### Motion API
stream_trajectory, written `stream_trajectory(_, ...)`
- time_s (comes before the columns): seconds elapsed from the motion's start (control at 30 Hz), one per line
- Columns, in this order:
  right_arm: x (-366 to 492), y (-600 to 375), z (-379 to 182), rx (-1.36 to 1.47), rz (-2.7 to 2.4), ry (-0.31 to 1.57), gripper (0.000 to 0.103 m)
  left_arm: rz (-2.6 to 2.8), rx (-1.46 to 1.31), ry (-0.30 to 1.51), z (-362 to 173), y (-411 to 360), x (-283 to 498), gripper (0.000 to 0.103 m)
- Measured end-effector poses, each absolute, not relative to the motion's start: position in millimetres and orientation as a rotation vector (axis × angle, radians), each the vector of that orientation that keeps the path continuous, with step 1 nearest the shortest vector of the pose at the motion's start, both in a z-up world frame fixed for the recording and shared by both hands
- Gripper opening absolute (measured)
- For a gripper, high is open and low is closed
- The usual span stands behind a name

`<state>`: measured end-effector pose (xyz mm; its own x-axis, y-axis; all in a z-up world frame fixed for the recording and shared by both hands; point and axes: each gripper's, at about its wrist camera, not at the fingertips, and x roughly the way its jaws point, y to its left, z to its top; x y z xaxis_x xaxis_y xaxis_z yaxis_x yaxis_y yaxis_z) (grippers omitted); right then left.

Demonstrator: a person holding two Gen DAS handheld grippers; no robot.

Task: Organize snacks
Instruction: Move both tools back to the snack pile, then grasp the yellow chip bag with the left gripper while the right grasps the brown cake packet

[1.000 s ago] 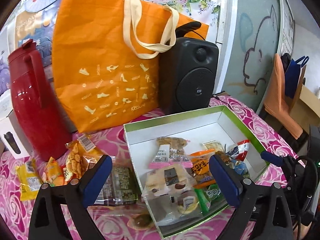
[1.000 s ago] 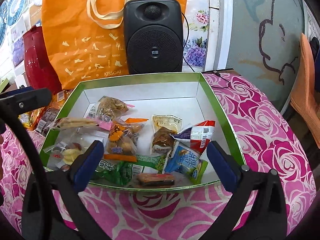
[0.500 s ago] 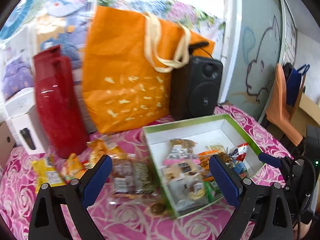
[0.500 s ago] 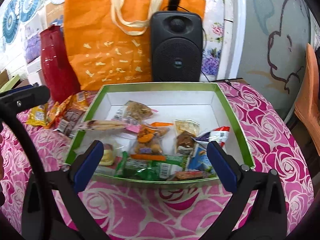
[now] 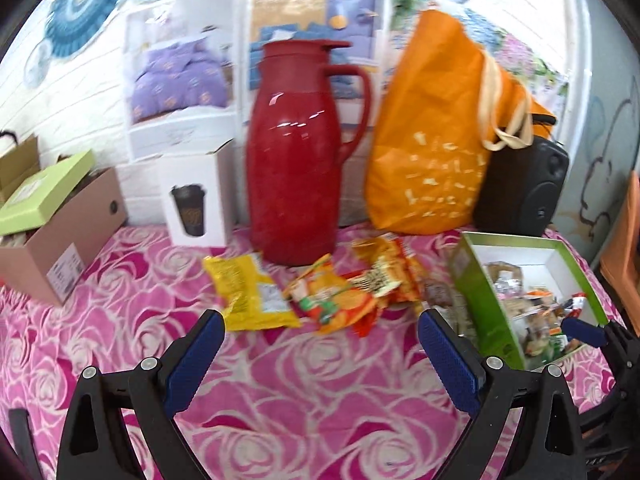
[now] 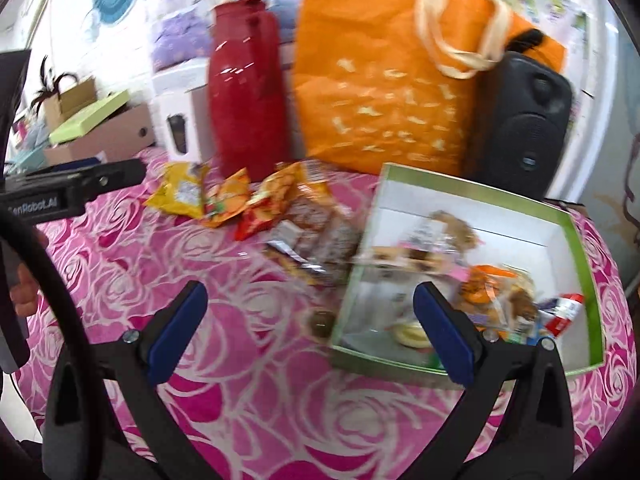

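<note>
bright, motion-blurred, fisheye-warped edges, glare on jug (image 5: 296, 152)

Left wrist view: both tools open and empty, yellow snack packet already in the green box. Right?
Not quite. The yellow packet lies on the pink tablecloth in front of the red jug, outside the green box. The left wrist view shows it. Left tool and right tool are open and empty.
</note>
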<state>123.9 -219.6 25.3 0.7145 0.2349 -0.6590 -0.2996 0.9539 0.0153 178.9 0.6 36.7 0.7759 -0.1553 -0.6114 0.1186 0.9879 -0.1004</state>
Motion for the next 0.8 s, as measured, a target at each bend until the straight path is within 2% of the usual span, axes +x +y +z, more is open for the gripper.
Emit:
stream_trajectory(0.3,153.4,-144.7,-4.4,-0.333,0.274,0.773,0.102,-0.103,-0.090,0.699,16.2,40.6,189.0,0.099)
stream_trajectory(0.47,168.7,-132.8,-19.1,-0.409,0.236,0.808,0.082,-0.063,-0.087,0.737,-0.1,60.8,215.1,0.099)
stream_trajectory(0.77,198.2,-130.3,-43.6,-0.488,0.135,0.838,0.081,-0.100,-0.163,0.821,-22.9,74.9,265.6,0.099)
stream_trajectory(0.8,200.7,-132.1,-44.3,-0.483,0.127,0.840,0.079,-0.096,-0.160,0.832,-26.5,73.0,273.1,0.099)
